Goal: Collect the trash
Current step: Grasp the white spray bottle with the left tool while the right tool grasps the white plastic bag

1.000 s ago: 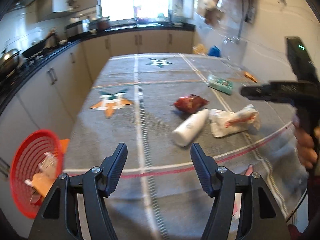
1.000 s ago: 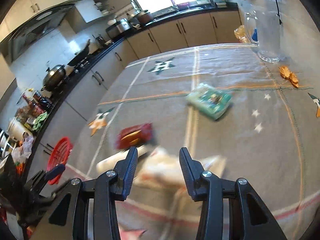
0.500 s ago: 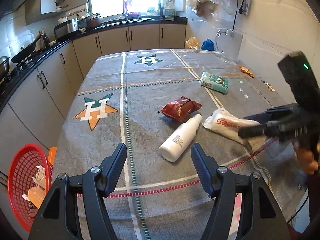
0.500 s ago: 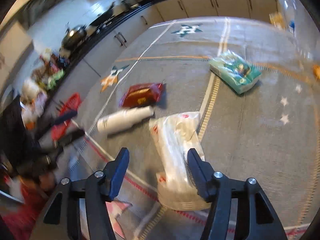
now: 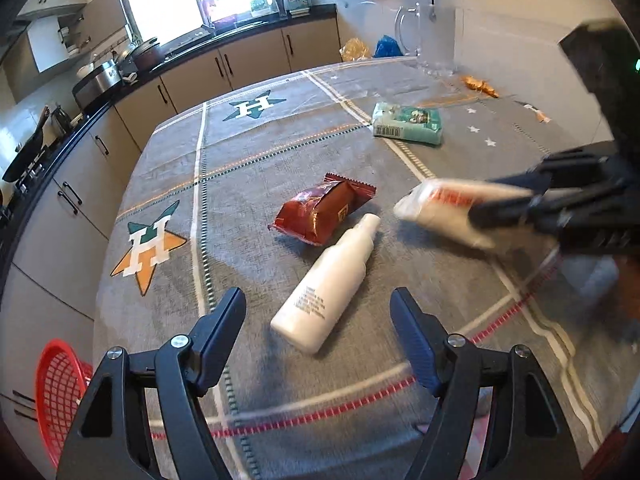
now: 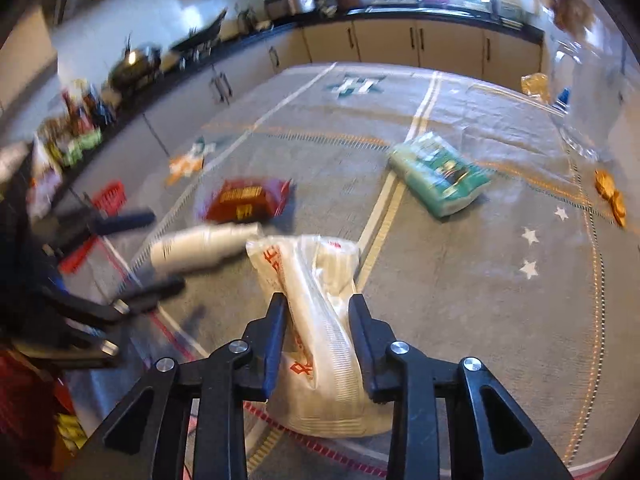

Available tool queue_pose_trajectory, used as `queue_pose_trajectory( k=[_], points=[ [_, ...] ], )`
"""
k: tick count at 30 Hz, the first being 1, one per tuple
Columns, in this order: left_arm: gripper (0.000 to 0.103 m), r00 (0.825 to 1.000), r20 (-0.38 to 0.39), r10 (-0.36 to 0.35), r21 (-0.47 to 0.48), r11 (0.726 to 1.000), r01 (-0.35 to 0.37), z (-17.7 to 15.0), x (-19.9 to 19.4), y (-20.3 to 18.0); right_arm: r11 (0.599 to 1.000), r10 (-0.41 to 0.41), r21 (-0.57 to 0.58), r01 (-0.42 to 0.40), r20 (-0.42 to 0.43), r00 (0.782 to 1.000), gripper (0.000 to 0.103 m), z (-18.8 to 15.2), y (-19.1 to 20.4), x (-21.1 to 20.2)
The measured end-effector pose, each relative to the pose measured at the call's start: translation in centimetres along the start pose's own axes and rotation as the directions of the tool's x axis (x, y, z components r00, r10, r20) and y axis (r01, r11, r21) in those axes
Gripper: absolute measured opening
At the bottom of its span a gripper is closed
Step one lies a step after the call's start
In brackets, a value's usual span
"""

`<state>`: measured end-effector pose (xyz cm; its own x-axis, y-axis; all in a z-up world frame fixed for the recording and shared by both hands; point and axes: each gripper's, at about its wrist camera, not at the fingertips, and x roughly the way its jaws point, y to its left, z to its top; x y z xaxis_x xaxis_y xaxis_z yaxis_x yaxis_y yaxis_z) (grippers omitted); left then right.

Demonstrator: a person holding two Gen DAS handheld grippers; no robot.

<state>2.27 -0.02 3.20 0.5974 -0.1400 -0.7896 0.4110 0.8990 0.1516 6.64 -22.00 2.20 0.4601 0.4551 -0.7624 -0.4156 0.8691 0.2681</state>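
Kitchen w/ tan cabinets [image 5: 256, 64]; grey star-print tablecloth [image 5: 248, 184] on table.

We look steeply down along each gripper's fingers, close over the table [image 5: 248, 152]; both views share the bottle [image 5: 328, 276] at mid-frame and the far counter.
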Motion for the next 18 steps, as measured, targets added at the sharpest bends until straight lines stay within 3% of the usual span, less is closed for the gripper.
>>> queue_pose_trajectory(
  k=[3, 5, 7, 12, 16, 18],
  points=[
    [0.069, 1.000, -0.011, -0.002, -0.026, 1.000, 0.002, 0.4, 0.8, 0.1, 0.999, 0.019, 0.050, -0.021, 0.044, 0.999, 0.029, 0.5, -0.8, -0.5],
    [0.053, 1.000, -0.021, -0.016, -0.043, 0.999, 0.016, 0.5, 1.3, 0.1, 0.997, 0.028, 0.067, -0.032, 0.060, 0.998, 0.017, 0.6, -1.2, -0.8],
    [0.043, 0.999, -0.037, -0.023, -0.054, 0.998, 0.021, 0.5, 1.7, -0.1, 0.995, 0.039, 0.085, -0.045, 0.064, 0.997, 0.017, 0.8, -1.5, -0.8],
    [0.040, 0.998, -0.059, -0.024, -0.068, 0.997, 0.020, 0.3, 2.2, -0.9, 0.996, 0.040, 0.077, -0.042, 0.038, 0.999, 0.017, 0.6, -1.0, -0.3],
    [0.037, 0.997, -0.063, -0.033, -0.091, 0.995, 0.027, 0.4, 2.4, -1.3, 0.999, 0.004, 0.041, -0.004, 0.001, 1.000, 0.021, 0.2, -0.4, 0.3],
    [0.035, 0.997, -0.063, -0.034, -0.105, 0.994, 0.027, 0.4, 2.5, -1.3, 0.999, -0.022, 0.033, 0.022, -0.003, 1.000, 0.034, 0.2, -0.3, 0.4]
  ],
)
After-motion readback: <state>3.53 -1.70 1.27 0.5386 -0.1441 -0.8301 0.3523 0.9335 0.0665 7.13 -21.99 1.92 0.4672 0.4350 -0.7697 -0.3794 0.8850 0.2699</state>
